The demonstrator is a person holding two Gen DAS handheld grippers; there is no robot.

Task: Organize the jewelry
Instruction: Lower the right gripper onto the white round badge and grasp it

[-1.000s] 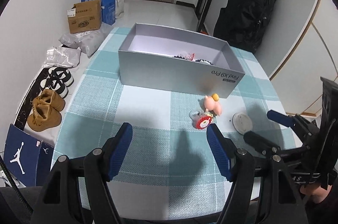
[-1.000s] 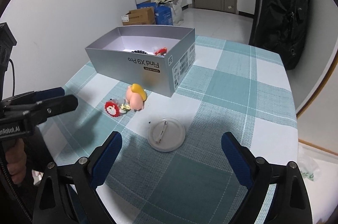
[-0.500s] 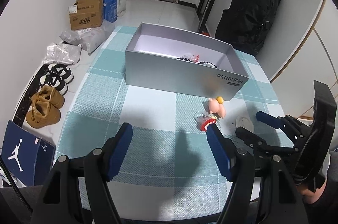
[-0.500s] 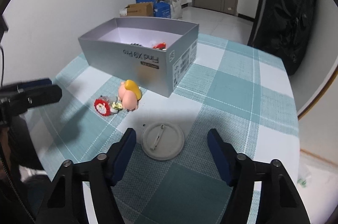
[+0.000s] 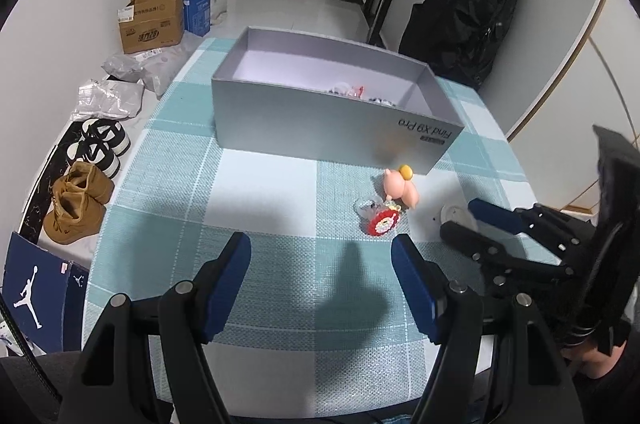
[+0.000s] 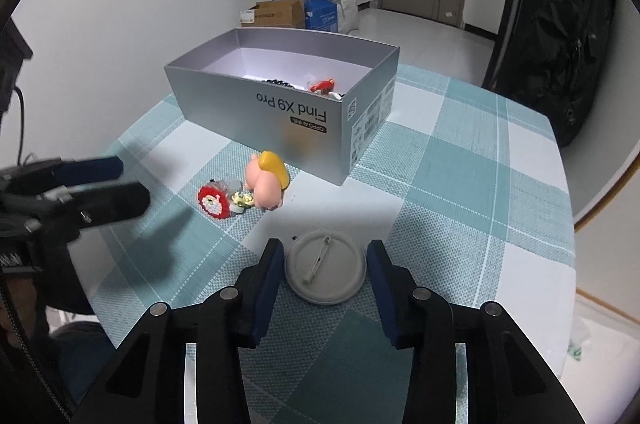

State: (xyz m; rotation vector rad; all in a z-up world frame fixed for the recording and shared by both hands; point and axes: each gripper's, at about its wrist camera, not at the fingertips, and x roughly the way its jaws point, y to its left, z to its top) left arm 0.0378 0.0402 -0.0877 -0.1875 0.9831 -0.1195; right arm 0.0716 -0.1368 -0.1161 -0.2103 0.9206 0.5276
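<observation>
Your right gripper [image 6: 325, 276] has just been closing around the round badge [image 6: 325, 266], which lies pin-up on the tablecloth [image 6: 460, 184] before the grey box [image 6: 260, 104]; pads not yet touching. Your left gripper [image 5: 320, 288] waits open, empty.

The surface [image 6: 472, 192] is covered in a teal-and-white check. A silver-grey box [image 6: 256, 104] with dark lettering is seen, its inside pale lilac. A pink figurine [image 6: 266, 186] is topped with yellow; beside it a red-and-white beaded charm [image 6: 214, 203]. The round pin badge [image 6: 325, 266] is off-white. The tongs' pads [image 6: 272, 276] are blue on black.
</observation>
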